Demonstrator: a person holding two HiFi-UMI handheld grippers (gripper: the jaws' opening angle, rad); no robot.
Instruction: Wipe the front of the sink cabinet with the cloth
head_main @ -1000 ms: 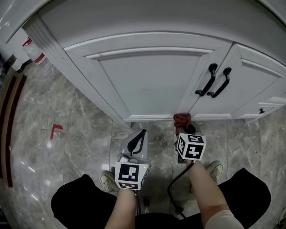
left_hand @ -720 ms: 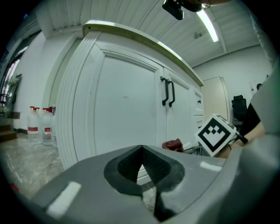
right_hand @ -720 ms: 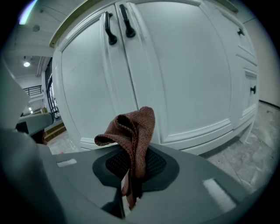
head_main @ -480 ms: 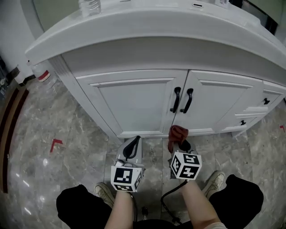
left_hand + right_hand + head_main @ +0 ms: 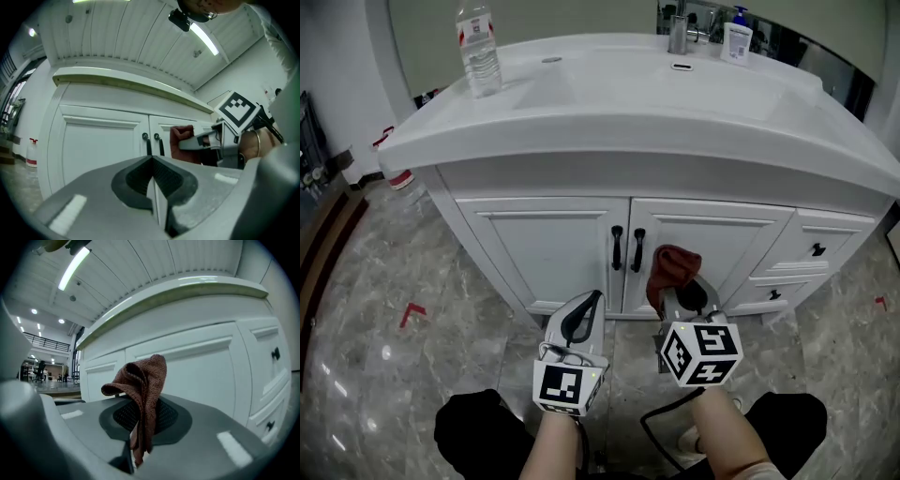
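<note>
The reddish-brown cloth (image 5: 143, 380) is pinched between the closed fingers of the right gripper (image 5: 682, 298). It stands bunched beyond their tips, in front of the right door of the sink cabinet (image 5: 558, 248); whether it touches the door I cannot tell. The black handles (image 5: 617, 248) lie just left of those fingertips. The left gripper (image 5: 592, 302) is close beside, jaws pressed together on nothing. Above the fingers, the countertop (image 5: 609, 103) carries a water bottle (image 5: 478, 52), a faucet (image 5: 679, 33) and a soap dispenser (image 5: 736, 39).
</note>
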